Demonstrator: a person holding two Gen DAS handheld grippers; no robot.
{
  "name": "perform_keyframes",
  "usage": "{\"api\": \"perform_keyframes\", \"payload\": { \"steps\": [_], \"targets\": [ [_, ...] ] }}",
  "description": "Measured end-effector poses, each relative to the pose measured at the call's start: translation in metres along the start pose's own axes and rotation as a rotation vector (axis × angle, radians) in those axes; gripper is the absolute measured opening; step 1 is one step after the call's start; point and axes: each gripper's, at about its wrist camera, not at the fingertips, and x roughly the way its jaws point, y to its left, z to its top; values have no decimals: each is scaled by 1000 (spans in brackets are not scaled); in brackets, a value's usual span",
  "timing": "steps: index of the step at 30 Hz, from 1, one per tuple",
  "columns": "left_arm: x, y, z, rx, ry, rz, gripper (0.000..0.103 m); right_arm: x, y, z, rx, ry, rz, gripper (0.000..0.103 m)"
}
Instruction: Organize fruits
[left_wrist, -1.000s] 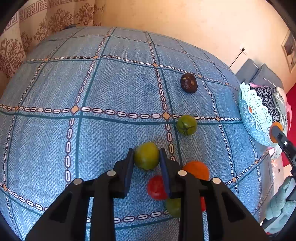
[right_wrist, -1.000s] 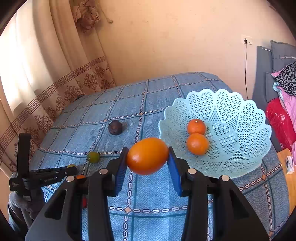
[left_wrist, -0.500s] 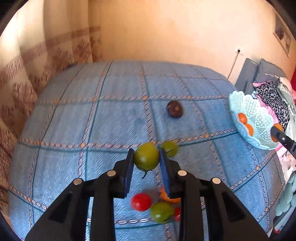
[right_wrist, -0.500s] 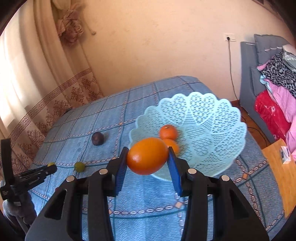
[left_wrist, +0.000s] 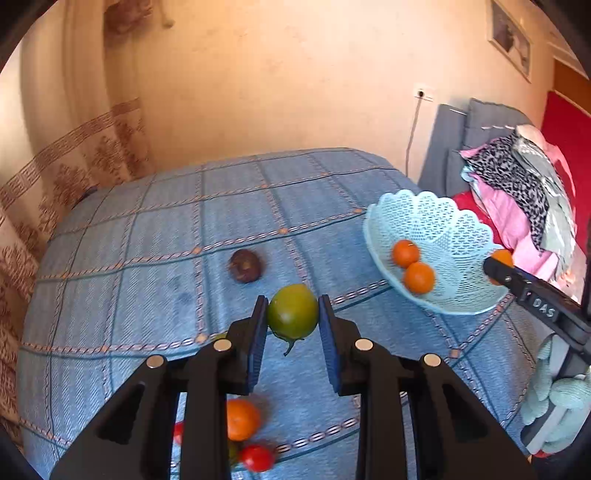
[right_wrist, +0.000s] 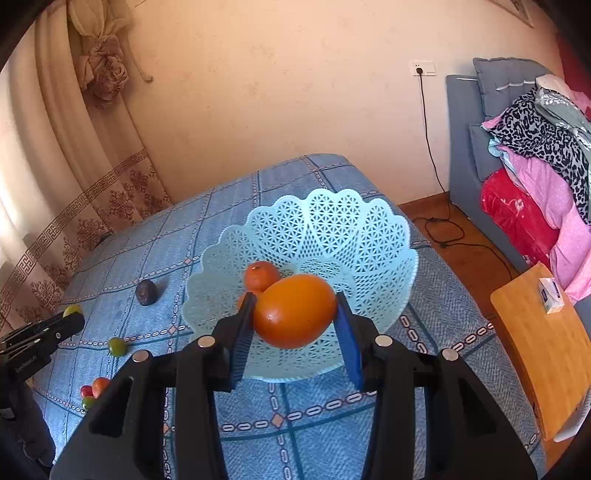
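Left gripper clamps a round green tomato above open blue checked tablecloth. Right gripper clamps an oval orange over the near rim of the pale-blue lattice plastic basket.

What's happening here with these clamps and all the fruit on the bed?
A person is sorting fruit with a clamp in each hand. The right gripper holds a large orange over the pale blue basket, which already has two small oranges in it. The left gripper holds a green tomato above the blue bedspread, where more fruit lies loose.
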Motion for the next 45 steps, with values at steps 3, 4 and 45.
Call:
{"api": "perform_keyframes", "payload": {
  "steps": [3, 4, 45],
  "targets": [
    [3, -14, 5, 26, -3, -18, 28, 3, -6, 0, 14, 9, -1, 44],
    [4, -19, 7, 34, -3, -23, 28, 4, -8, 0, 20, 15, 1, 44],
    [73, -133, 27, 136, 87, -186, 88, -26, -54, 13, 156, -96, -17, 58]
  ]
}}
